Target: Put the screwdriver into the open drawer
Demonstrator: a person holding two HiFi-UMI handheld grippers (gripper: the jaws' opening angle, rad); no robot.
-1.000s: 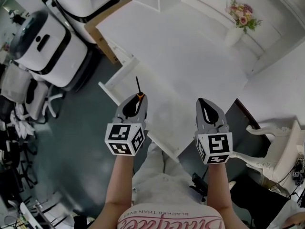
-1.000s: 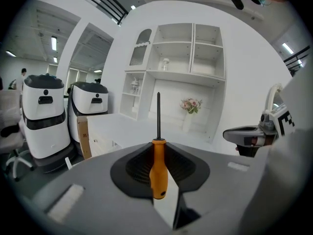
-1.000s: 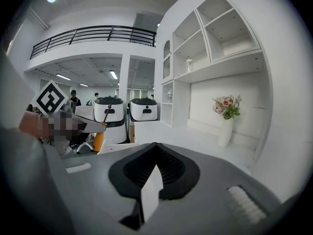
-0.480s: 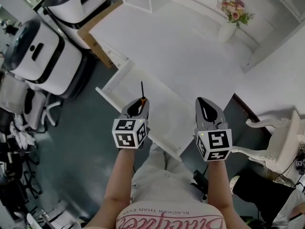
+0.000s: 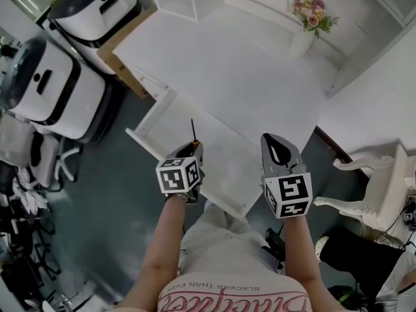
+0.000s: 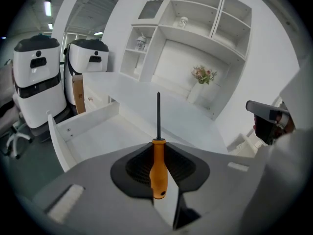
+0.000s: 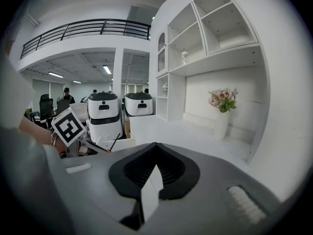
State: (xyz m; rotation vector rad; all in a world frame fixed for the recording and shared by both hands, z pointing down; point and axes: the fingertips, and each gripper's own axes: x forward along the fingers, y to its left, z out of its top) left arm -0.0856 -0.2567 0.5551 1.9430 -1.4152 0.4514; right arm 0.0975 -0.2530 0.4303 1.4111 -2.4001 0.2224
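At the desk's near-left corner the open drawer (image 5: 148,117) stands pulled out, and that is where I am taking the left gripper (image 5: 192,149). Its jaws are clamped on the orange handle of the screwdriver (image 6: 157,153), and the dark shaft sticks out forward past the fingertips and points toward the desk top (image 5: 247,77). From the head view the shaft seems to hang above the drawer's inner floor, close to the desk edge, though I cannot tell how high above it the tool is. The right gripper (image 5: 274,142) sits off to the side over the desk's front edge with its jaws together and nothing between them, well apart from the drawer. I judge this to be the lowering step: the tool is in hand and not yet released. To do it well I would bring the gripper down inside the drawer walls, not over a rim, and watch that the long shaft clears both the side wall and the desk edge ahead of it. I would flatten the tool so shaft and handle meet the floor almost together. The jaws should part only when it is low, since a round handle dropped from any height may roll or bounce.
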